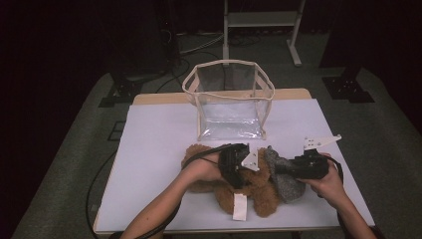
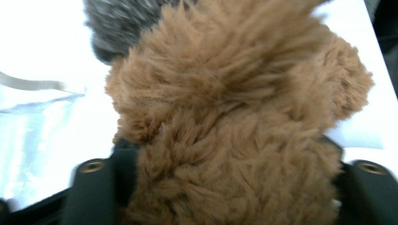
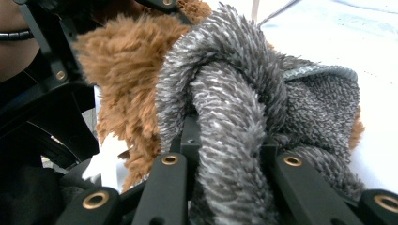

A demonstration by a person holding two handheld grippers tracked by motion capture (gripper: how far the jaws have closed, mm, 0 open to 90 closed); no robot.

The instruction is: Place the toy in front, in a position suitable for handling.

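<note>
A brown plush toy (image 1: 259,191) lies near the front of the white table, a white tag (image 1: 240,206) hanging from it. A grey fuzzy knitted piece (image 1: 291,186) lies against its right side. My left gripper (image 1: 238,172) comes onto the toy from the left. In the left gripper view its jaws (image 2: 232,178) press brown fur (image 2: 234,117) from both sides, with grey knit (image 2: 122,23) beyond. My right gripper (image 1: 281,169) comes in from the right. In the right gripper view (image 3: 230,159) it is shut on a roll of the grey knit (image 3: 234,108), beside brown fur (image 3: 126,70).
A clear plastic bag (image 1: 229,99) with a cream rim stands open behind the toy at the middle back of the table (image 1: 149,164). A corner of the bag (image 2: 33,126) appears in the left gripper view. A metal stand (image 1: 261,20) is on the floor behind.
</note>
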